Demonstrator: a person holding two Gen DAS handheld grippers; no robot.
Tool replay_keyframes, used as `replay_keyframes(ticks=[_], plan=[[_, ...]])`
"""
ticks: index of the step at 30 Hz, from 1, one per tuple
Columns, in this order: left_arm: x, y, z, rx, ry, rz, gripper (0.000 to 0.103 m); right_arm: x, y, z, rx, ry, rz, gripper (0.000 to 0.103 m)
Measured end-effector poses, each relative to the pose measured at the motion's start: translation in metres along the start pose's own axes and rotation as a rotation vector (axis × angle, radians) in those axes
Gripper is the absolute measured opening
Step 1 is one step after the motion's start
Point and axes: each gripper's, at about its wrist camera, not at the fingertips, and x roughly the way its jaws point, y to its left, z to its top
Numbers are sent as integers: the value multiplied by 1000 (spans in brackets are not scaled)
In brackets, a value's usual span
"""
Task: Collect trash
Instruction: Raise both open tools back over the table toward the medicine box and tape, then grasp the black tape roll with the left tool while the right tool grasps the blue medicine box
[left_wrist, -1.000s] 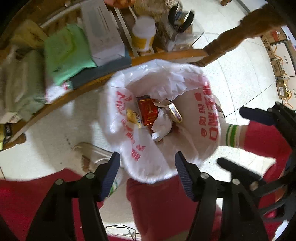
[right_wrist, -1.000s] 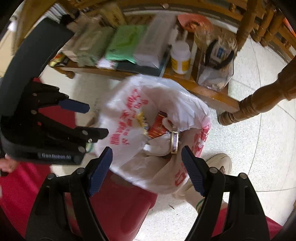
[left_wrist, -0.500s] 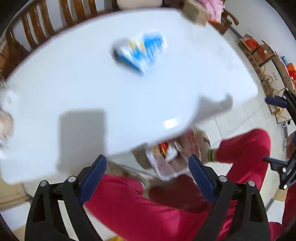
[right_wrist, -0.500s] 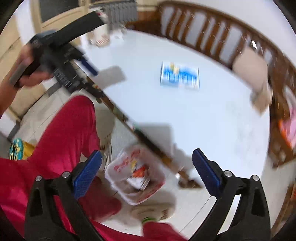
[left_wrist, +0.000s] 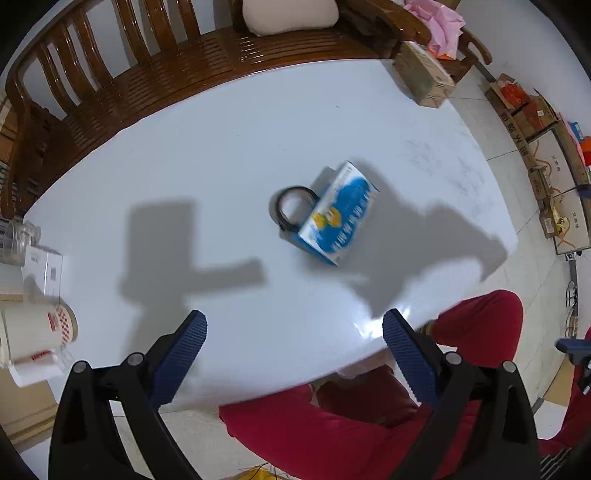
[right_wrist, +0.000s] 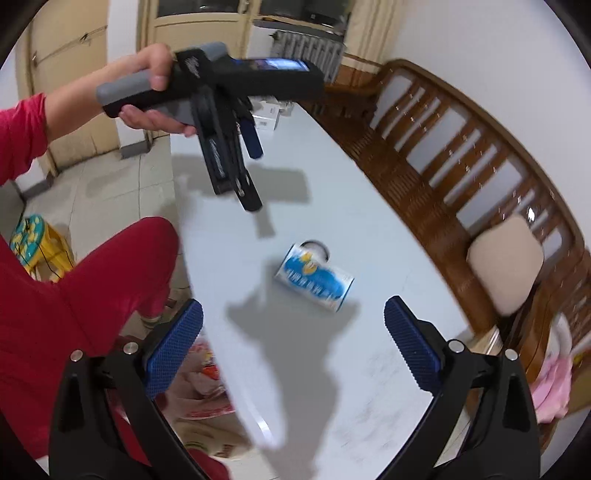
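Left wrist view: tape roll touches blue box.

A person wears bright red trousers and a red long sleeve, seen at the near edge of the white table. The left hand-held gripper has a black plastic frame with silver screws and two blue ribbed pads. Above the table, its body shows black with a grey handle and a blue-lit top. The right hand-held gripper matches: black arms, silver screws, blue textured pads.
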Motion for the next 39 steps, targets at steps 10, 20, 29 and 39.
replay_keyframes(ticks=[10, 20, 29, 39], plan=[[67, 24, 45, -23, 95, -43, 93, 73, -36, 13, -76, 73, 78, 96], [114, 46, 71, -60, 154, -61, 93, 134, -28, 15, -184, 175, 153, 96], [144, 53, 80, -79, 169, -53, 93, 181, -27, 4, -255, 244, 172, 96], [155, 54, 83, -68, 145, -34, 88, 221, -22, -4, -372, 305, 145, 96]])
